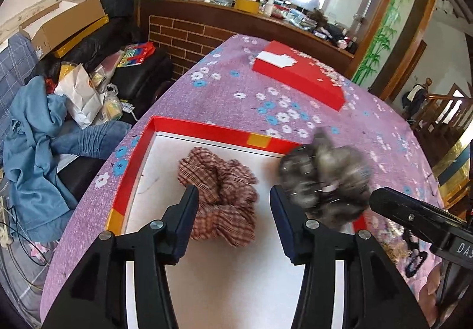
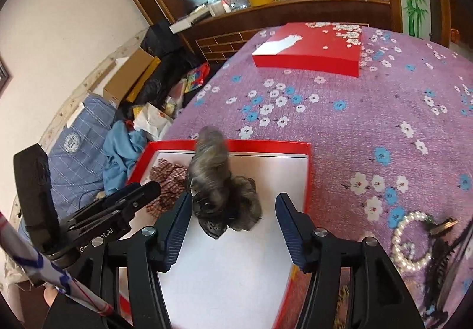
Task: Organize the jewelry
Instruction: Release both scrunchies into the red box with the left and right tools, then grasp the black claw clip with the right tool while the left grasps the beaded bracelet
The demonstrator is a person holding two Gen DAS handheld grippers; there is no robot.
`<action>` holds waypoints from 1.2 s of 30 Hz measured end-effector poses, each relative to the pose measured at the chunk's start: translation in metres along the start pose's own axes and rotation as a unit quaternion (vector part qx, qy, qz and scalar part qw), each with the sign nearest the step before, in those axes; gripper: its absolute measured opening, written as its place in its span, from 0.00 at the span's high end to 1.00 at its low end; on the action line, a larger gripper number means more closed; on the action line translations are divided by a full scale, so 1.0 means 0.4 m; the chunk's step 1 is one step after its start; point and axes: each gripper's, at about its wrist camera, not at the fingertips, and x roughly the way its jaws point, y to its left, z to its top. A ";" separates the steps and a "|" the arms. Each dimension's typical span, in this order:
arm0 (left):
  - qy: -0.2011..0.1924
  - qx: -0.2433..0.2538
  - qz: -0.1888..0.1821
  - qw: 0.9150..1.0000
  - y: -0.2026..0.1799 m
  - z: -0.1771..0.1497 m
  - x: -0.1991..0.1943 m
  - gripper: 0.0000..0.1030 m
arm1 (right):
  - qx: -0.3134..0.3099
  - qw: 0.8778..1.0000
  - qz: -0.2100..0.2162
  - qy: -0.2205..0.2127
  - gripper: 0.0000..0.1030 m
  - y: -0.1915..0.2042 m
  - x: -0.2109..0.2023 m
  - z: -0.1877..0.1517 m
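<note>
A red box (image 1: 204,126) with a white floor lies on the purple flowered cloth. On that floor rests a red-and-white plaid scrunchie (image 1: 218,181), and my left gripper (image 1: 233,205) stands open over it, the pads apart from the fabric. A grey furry hair tie (image 2: 218,187), blurred, is over the box floor between the fingers of my right gripper (image 2: 233,211), which is open; it lies close to the left finger. The same hair tie (image 1: 325,175) shows at the right in the left wrist view, above the box's right wall.
The red lid (image 2: 307,45) lies further back on the cloth. A pearl bracelet (image 2: 411,243) and a dark hair comb (image 2: 443,264) lie to the right of the box. Clothes, bags and cardboard boxes (image 1: 68,24) crowd the sofa beyond the table's left edge.
</note>
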 end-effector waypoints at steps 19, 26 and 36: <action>0.010 0.085 -0.113 0.990 -0.359 -0.266 -0.120 0.48 | 0.092 0.992 -0.032 -0.075 0.39 -0.308 -0.377 -0.252; 0.052 0.155 -0.132 0.978 -0.522 -0.375 -0.085 0.48 | 0.144 0.986 -0.068 -0.057 0.38 -0.446 -0.402 -0.251; 0.069 0.187 -0.134 0.971 -0.570 -0.410 -0.077 0.47 | 0.102 0.989 -0.106 0.020 0.36 -0.464 -0.222 -0.201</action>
